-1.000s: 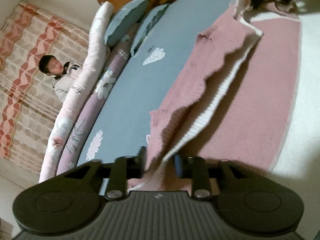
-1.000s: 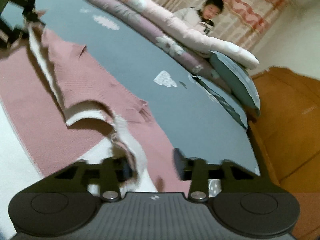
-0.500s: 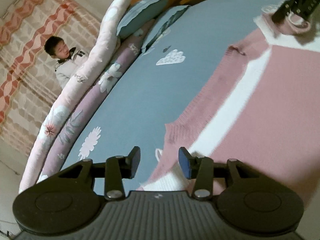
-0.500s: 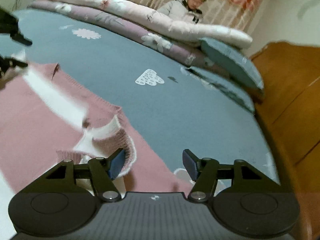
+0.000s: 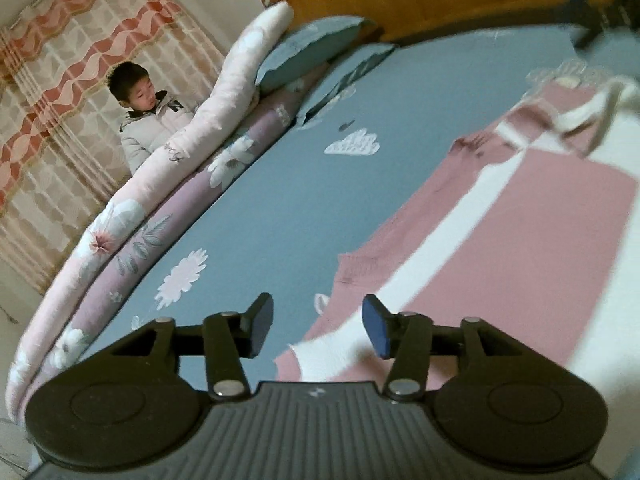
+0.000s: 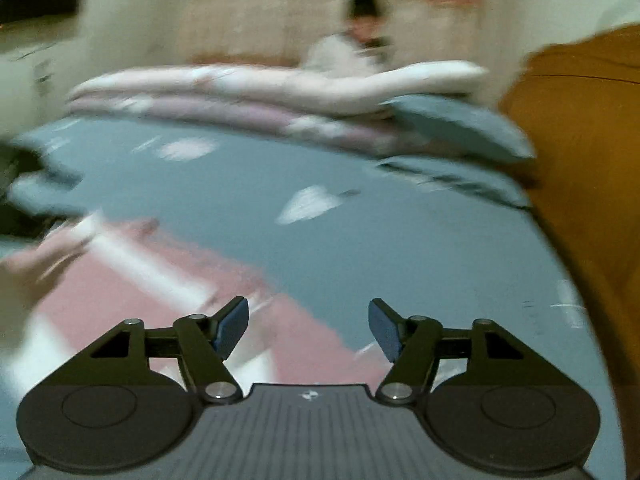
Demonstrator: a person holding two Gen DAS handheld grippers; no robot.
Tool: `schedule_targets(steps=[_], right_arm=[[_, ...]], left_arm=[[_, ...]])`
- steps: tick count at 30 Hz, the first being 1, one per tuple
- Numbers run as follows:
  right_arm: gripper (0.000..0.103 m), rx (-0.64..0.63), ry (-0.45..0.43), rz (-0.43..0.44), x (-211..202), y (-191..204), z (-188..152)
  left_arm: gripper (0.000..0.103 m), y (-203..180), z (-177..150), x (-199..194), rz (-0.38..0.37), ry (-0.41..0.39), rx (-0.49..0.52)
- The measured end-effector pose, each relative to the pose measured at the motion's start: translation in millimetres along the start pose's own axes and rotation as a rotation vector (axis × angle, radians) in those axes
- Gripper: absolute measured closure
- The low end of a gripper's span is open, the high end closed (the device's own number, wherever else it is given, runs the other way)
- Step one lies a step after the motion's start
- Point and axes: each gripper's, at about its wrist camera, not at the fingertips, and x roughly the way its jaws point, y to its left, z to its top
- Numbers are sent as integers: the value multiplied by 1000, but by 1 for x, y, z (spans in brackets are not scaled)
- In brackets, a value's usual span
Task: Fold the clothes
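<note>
Pink-and-white knitted garment point(image 5: 532, 216) is lying spread flat on the blue bedsheet point(image 5: 304, 184), a white stripe running lengthwise between pink panels. Its far end looks bunched and slightly raised, though blur hides the detail there.

Left gripper point(image 5: 318, 326) is hovering just above the garment's near corner, jaws standing wide with nothing between them. Right gripper point(image 6: 308, 330) is likewise gaping wide and empty, sitting above the garment's opposite edge where pink cloth meets sheet; this view is heavily smeared, so fine detail is lost.

Judgement: with both grippers spread and clear of the cloth, the garment is resting under its own weight, flat enough to take a crease. The pair sitting at opposite ends of the garment suits a two-handed pinch along one edge. How many folds the cloth already carries cannot be told.

Beyond the garment: rolled floral quilts point(image 5: 132, 236), a blue pillow point(image 5: 308, 52), a person in a pale jacket point(image 5: 152, 120) behind the quilts.
</note>
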Motion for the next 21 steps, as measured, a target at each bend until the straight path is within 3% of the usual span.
schedule_targets(steps=[3, 7, 14, 21], right_arm=[[31, -187, 102, 29, 6, 30, -23], [31, -312, 191, -54, 33, 50, -39], [31, -64, 129, -158, 45, 2, -27], [31, 106, 183, -226, 51, -26, -45]], left_arm=[[49, -3, -6, -14, -85, 24, -23], [49, -13, -15, -20, -175, 66, -52], [48, -10, -30, -23, -204, 89, -125], [47, -2, -43, -24, -204, 104, -198]])
